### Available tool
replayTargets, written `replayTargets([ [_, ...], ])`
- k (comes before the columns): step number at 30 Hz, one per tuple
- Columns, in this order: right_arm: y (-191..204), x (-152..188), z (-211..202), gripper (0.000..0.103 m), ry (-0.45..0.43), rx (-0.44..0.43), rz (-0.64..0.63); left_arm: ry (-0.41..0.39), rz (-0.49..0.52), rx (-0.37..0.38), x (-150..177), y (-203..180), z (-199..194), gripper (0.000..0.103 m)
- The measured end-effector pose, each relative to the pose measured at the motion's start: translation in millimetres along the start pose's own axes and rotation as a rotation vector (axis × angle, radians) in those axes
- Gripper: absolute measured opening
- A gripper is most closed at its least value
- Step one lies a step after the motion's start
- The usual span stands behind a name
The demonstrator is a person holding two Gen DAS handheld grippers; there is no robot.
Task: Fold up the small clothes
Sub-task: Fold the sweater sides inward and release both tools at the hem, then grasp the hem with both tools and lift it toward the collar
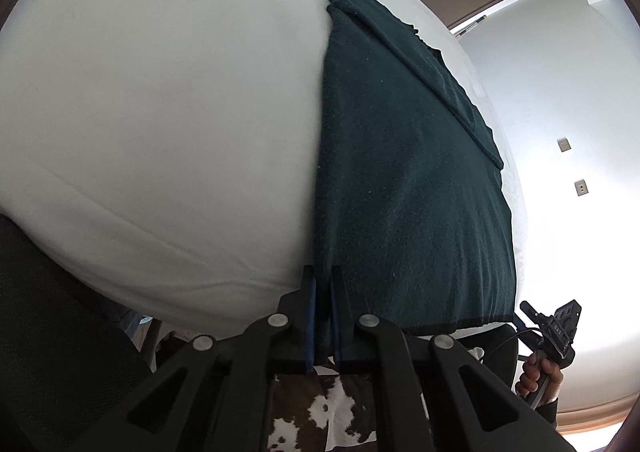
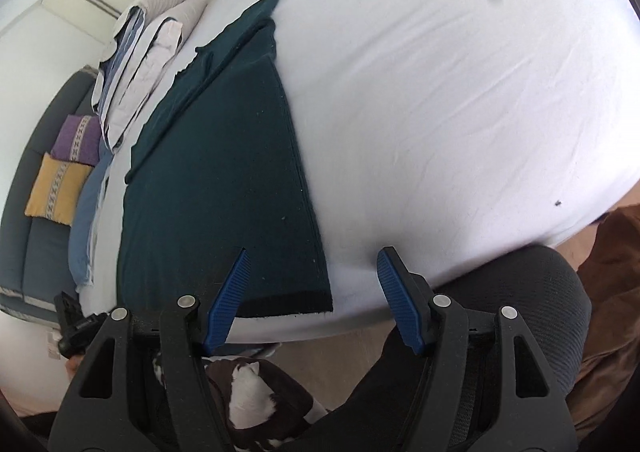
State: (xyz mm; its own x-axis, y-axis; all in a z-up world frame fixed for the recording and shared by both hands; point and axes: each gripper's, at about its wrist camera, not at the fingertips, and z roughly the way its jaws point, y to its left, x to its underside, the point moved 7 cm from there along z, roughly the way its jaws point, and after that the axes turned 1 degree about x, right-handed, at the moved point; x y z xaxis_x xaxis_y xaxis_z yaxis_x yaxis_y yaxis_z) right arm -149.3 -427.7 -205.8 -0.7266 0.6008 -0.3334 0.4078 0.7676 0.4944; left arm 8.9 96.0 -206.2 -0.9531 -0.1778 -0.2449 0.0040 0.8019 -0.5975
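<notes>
Tongs, two: left (image 1: 323, 292) clamped on one green garment (image 1: 400, 171) (near corner), right (image 2: 314, 280) wide.

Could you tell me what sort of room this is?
Most likely a bedroom: a bed with a white sheet, folded bedding stacked at its far end, and a sofa with cushions alongside.

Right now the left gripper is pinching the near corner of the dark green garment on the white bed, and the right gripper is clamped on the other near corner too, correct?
Not quite. The left gripper does pinch the dark green garment, but the right gripper is open over the other near corner, as the right wrist view shows.
</notes>
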Motion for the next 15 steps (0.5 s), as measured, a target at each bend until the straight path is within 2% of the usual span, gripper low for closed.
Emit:
replayTargets([
  [3, 0, 0, 4, 0.062, 0.028, 0.021, 0.001, -0.006, 0.005, -0.001, -1, -2, -2, 0.007],
  [6, 0, 2, 8, 0.055, 0.083, 0.036, 0.001, -0.016, 0.017, -0.003, -2, -5, -5, 0.006],
  [8, 1, 6, 12, 0.043, 0.12, 0.036, -0.008, -0.021, 0.03, -0.009, -2, -7, -7, 0.006],
  [11, 4, 11, 17, 0.035, 0.147, 0.02, -0.011, -0.022, 0.044, -0.02, -1, -8, -7, 0.006],
  [15, 1, 14, 20, 0.021, 0.139, -0.02, 0.026, -0.02, 0.049, -0.026, 1, -6, -7, 0.006],
])
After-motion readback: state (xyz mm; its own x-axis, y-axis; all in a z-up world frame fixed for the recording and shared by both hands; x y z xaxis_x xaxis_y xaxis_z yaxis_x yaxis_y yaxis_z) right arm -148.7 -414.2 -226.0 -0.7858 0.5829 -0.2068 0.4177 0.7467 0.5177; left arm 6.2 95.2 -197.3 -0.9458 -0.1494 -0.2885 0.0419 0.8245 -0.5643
